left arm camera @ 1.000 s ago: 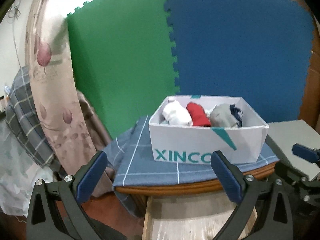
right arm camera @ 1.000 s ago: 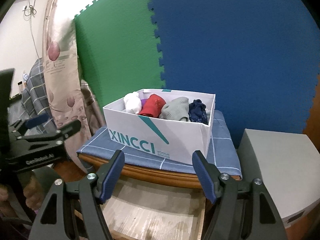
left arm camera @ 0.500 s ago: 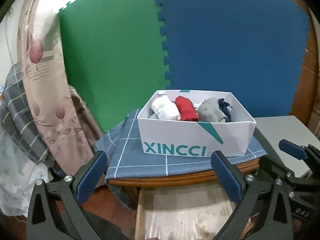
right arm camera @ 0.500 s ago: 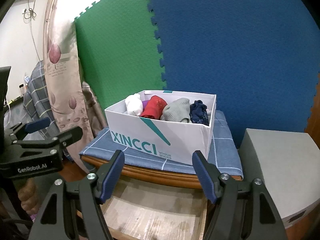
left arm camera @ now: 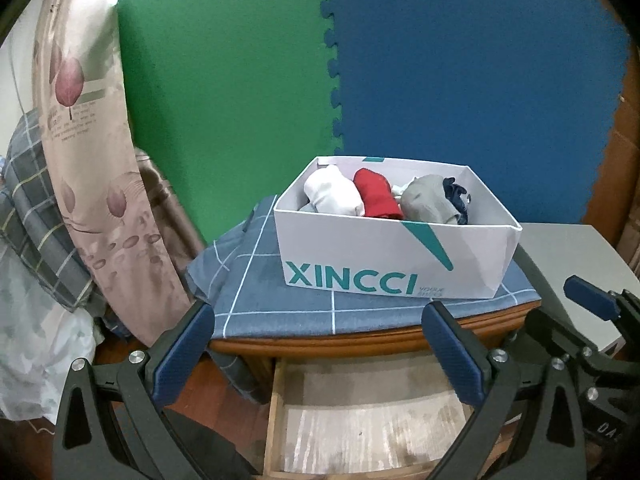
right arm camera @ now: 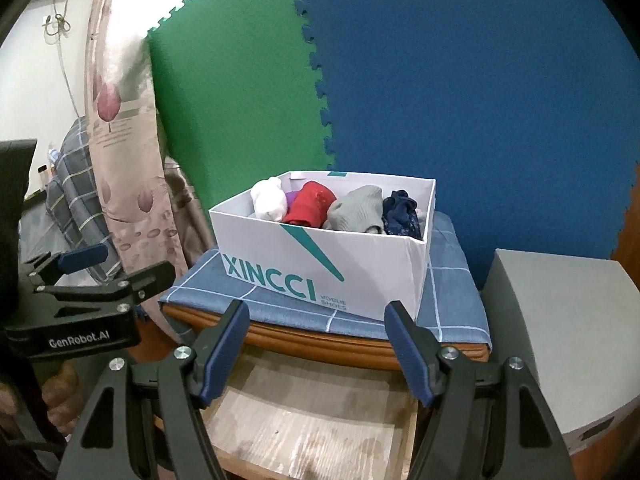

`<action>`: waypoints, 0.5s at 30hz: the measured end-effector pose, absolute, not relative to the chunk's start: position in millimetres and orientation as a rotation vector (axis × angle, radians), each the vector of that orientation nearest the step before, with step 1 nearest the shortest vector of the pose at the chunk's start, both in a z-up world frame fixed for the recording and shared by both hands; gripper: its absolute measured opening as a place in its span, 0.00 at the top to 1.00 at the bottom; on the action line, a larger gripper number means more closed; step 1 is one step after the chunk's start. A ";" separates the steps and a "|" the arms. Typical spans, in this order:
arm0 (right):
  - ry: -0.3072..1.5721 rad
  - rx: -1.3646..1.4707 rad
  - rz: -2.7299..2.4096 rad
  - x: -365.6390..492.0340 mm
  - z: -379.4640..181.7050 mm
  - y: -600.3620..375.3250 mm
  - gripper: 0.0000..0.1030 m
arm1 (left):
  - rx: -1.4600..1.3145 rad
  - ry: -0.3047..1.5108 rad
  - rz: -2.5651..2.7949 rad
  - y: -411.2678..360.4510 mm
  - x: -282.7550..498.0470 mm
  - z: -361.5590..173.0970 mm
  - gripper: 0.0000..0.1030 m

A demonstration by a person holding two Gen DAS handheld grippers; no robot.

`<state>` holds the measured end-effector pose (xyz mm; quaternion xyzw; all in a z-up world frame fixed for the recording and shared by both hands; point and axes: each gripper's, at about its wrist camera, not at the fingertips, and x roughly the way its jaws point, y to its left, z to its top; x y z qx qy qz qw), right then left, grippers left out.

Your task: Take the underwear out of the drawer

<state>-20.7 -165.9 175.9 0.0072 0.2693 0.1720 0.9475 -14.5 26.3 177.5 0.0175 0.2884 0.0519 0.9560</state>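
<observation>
Backing slightly from the cabinet since a second ago, both grippers, left (left arm camera: 318, 346) and right (right arm camera: 316, 344), hang wide open and empty over the pulled-out drawer (right arm camera: 304, 420). "GenRobot.AI" marks the left one. Beyond, rolled underwear (right arm camera: 312, 204) fills a white "XINCCI" box (left arm camera: 384, 256) on the cloth-covered (left arm camera: 276, 300) top.

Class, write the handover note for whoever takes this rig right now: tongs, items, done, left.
Left tongs: open, empty, hovering above the open drawer.
Right tongs: open, empty, also above it.
The rolled underwear sits in the white XINCCI box on the blue cloth atop the cabinet.
Done: drawer open; its visible part is bare.
Left: nothing is gripped yet.
</observation>
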 end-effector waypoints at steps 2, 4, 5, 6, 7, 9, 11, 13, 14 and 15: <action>0.547 0.019 0.341 -19.7 175.4 -166.5 0.30 | 0.041 0.594 0.110 25.4 -12.5 174.3 0.00; 0.548 0.026 0.335 -19.6 174.8 -167.5 0.30 | 0.040 0.602 0.108 25.2 -11.4 171.7 0.00; 0.547 0.030 0.330 -19.4 174.5 -168.0 0.30 | 0.040 0.607 0.107 25.1 -10.6 170.3 0.00; 0.547 0.032 0.326 -19.5 174.3 -168.5 0.30 | 0.038 0.615 0.105 25.1 -9.7 168.7 0.00; 0.547 0.035 0.323 -19.4 174.0 -168.7 0.30 | 0.035 0.621 0.103 25.6 -9.1 167.5 0.00; 0.549 0.039 0.320 -18.4 173.1 -168.5 0.30 | 0.030 0.629 0.102 25.8 -7.8 165.4 0.00; 0.549 0.039 0.312 -18.1 171.9 -167.9 0.30 | 0.027 0.636 0.099 26.1 -6.8 163.6 0.00; 0.551 0.039 0.314 -19.3 171.4 -166.8 0.30 | 0.026 0.641 0.102 26.3 -6.3 161.8 0.00; 0.551 0.037 0.314 -19.7 171.3 -166.2 0.30 | 0.025 0.644 0.099 26.4 -5.9 160.9 0.00; 0.549 0.035 0.311 -20.0 171.2 -165.6 0.30 | 0.024 0.648 0.097 26.0 -5.6 160.0 0.00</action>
